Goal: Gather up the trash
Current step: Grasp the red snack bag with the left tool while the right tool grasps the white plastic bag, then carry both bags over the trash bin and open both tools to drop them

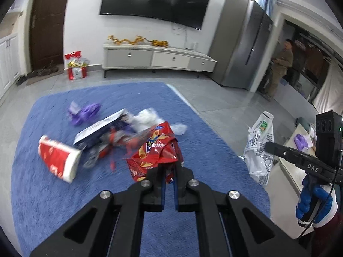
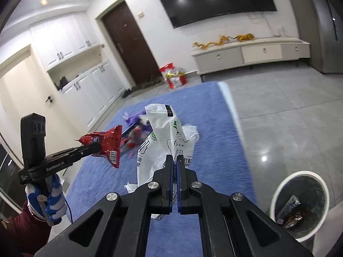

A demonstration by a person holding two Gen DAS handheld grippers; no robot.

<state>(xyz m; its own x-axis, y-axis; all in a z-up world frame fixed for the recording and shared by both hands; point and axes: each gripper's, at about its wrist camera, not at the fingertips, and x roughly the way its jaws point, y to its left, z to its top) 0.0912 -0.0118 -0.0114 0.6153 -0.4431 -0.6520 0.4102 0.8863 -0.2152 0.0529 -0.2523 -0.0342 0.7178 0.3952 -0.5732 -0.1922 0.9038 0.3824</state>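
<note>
My left gripper (image 1: 170,167) is shut on a red snack bag (image 1: 155,150) and holds it above the blue rug (image 1: 53,203); the bag also shows in the right wrist view (image 2: 105,143). My right gripper (image 2: 174,160) is shut on a white printed plastic bag (image 2: 163,137), held in the air; it also shows in the left wrist view (image 1: 260,147). On the rug lie a red and white paper roll pack (image 1: 59,158), a blue and white box (image 1: 100,130), purple wrapping (image 1: 84,113) and white crumpled paper (image 1: 148,117). A white trash bin (image 2: 300,205) with wrappers inside stands on the tiles at the lower right.
A TV cabinet (image 1: 158,57) stands along the far wall under a TV. A red gift bag (image 1: 76,66) sits beside it. A grey fridge (image 1: 242,42) and a standing person (image 1: 278,68) are at the right. White cupboards (image 2: 81,70) line the left wall.
</note>
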